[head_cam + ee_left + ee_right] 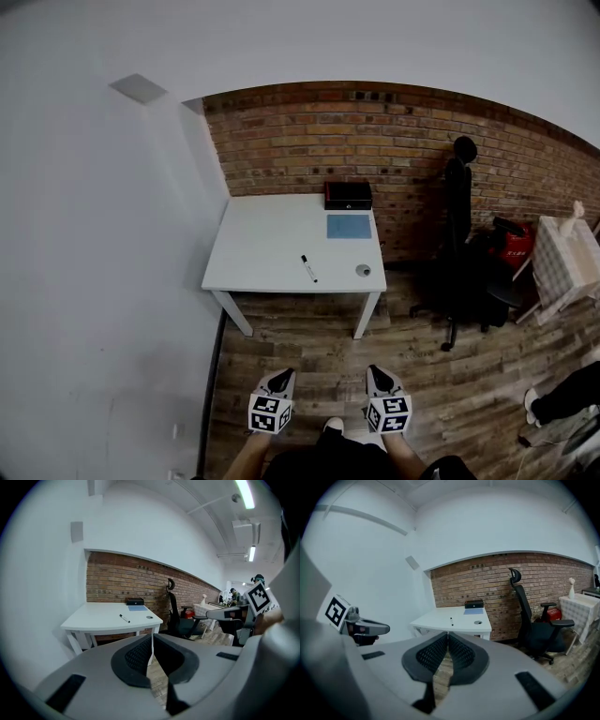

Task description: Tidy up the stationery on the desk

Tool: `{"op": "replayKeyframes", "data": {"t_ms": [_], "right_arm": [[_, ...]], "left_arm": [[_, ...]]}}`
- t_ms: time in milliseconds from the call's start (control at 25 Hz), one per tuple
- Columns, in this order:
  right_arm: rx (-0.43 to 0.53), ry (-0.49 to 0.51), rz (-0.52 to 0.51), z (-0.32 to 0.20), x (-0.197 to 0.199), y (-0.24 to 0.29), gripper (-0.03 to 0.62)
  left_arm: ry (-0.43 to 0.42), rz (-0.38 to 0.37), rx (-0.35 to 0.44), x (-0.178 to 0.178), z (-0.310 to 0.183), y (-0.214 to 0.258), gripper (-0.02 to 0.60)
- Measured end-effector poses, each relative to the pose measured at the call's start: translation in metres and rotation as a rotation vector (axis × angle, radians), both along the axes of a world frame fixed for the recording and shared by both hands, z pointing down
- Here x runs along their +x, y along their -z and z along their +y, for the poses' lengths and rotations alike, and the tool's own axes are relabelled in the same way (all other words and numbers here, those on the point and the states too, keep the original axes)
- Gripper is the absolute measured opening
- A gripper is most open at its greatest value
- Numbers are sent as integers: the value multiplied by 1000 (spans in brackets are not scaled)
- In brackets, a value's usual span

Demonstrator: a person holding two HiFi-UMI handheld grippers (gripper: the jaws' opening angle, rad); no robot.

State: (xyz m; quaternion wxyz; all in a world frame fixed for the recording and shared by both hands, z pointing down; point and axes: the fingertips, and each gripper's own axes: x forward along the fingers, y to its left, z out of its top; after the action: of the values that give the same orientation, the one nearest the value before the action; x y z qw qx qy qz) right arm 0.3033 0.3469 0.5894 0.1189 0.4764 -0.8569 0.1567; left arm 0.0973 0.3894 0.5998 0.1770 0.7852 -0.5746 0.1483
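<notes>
So far nothing of the tidying looks done: the white counter (253, 248) stands against the brick wall (281, 141) with its stationery spread loose over the top. A marker (308, 268) lies by itself toward the front edge. A small grey round thing (363, 270), too small to identify, sits near the front right corner. A pale blue pad (349, 227) lies flat further back, and a dark box (348, 194) sits at the rear edge, just behind the pad and close to the wall. I judge that the whole job is left: the loose items have to be gathered, perhaps into or beside the box, though whether the box is meant for them cannot be told. The left gripper (283, 375) and the right gripper (377, 371) hang low over the wooden floor (309, 352), side by side in front of the person, well apart from the counter and pointing toward it. Each one's fingers are pressed together with nothing between them, as both gripper views show. The marker lies well ahead of both pairs of fingers, roughly between their two lines, and the round thing is more in line with the right gripper. A black office chair (459, 244) stands to the right of the counter, off the way to it.
</notes>
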Motion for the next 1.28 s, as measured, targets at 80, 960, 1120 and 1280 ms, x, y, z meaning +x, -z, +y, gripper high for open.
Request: {"op": "replayKeyframes", "data": {"t_ms": [80,960,1120,1280], "right_arm": [[-6,5,-6,-16,-3,-2,23],[-49,13,-32,-104,1,-17,23],[-54,17,-27,-117,-3,-21,23],[-49,13,-22,-137,-8,-24,23]], "left_arm": [[7,-5,-5,-3,-15,0,23],[42,-7,-37,-1,-96,-11,23],[42,-3,-39,-3,-109,-16,23],[34,-1,-44,-7,-128,-21,23]]}}
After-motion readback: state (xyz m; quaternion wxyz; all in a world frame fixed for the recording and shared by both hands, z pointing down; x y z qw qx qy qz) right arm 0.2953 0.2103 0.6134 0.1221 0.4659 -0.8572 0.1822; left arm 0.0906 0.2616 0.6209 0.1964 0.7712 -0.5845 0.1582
